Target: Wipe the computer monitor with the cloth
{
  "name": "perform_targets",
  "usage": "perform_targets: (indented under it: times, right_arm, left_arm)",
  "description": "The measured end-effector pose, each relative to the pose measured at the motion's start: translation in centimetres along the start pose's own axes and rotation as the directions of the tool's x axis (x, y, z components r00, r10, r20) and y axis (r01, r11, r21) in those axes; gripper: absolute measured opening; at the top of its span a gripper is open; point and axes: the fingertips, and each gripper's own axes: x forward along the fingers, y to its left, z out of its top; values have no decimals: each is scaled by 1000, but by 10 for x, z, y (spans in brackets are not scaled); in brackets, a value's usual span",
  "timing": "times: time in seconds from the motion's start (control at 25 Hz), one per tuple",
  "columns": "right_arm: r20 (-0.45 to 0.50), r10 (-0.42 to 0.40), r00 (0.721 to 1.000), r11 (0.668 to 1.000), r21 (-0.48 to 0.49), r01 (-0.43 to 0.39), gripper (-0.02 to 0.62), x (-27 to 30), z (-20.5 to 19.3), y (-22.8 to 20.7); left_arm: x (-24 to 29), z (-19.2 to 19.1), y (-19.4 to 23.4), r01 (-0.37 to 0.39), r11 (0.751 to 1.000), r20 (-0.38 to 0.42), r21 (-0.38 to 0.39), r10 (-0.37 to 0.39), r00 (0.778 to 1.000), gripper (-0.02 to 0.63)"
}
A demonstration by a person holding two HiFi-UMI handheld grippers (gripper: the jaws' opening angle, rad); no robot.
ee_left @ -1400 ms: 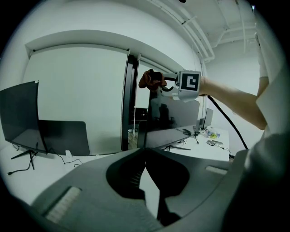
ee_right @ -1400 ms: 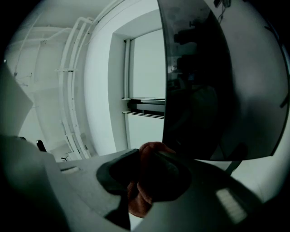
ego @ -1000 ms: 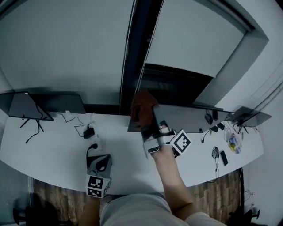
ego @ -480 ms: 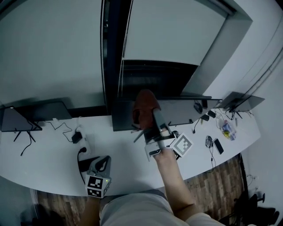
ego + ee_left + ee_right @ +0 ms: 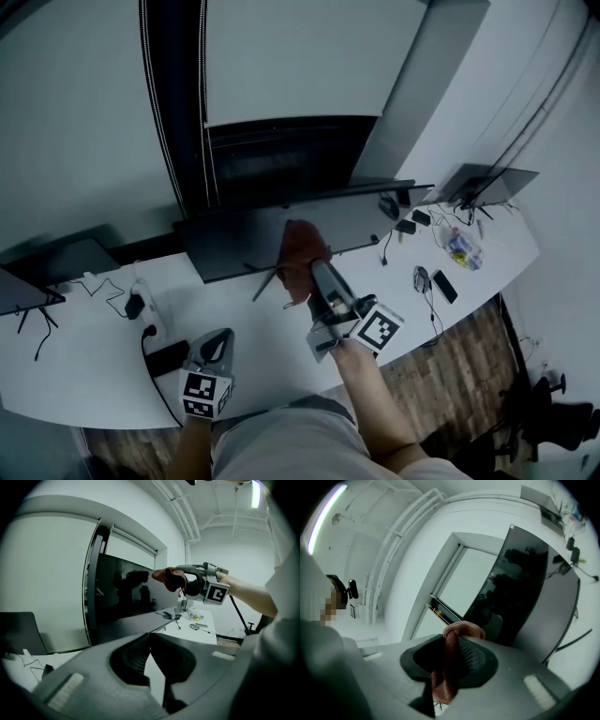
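Observation:
The dark computer monitor (image 5: 281,234) stands on the white desk (image 5: 272,347), seen also in the left gripper view (image 5: 124,599) and the right gripper view (image 5: 520,583). My right gripper (image 5: 314,269) is shut on a reddish-brown cloth (image 5: 302,251), held in front of the lower middle of the screen. Whether the cloth touches the glass I cannot tell. The cloth (image 5: 449,667) bunches between the right jaws and hangs below them. My left gripper (image 5: 223,337) hovers low over the desk's near left part, shut and empty (image 5: 149,637). From there the cloth (image 5: 169,578) shows beside its reflection.
Other monitors stand at far left (image 5: 56,262) and far right (image 5: 483,178). A power strip with cables (image 5: 141,314) and a black block (image 5: 167,358) lie left of my left gripper. Phones (image 5: 442,286), a mouse (image 5: 421,277) and a plastic packet (image 5: 459,248) lie at right.
The head view has swung, shifting the desk leftward. The right gripper has carried the cloth down from the monitor's top edge toward its lower edge. The left gripper stays low.

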Motion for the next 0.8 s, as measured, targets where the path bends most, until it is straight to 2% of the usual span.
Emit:
perform_targets:
  times: [0.16,0.32,0.48,0.6,0.8]
  right_arm:
    - [-60,-102,993,981,-170,91,94,-31,2,-19]
    - [-108,-188,976,937,-319,145,95,-59,-1,-38]
    - [-135,-266,954,889,-416,189,95,-88,-3,-59]
    - [-155,-327,932,842,-495,214,95,-108,-5,-72]
    - [-180,-421,889,744,-629,226,95,-139,-12,-89]
  left_arm:
    - [21,6,-22,48,999,-3,6,-48,999,9]
    - [43,12,-43,99,995,3,14,-99,995,9]
    - [62,20,-62,149,988,6,29,-150,989,9]
    - [74,24,-74,182,983,4,37,-183,983,9]
    - [88,27,-93,241,969,-4,56,-241,971,9]
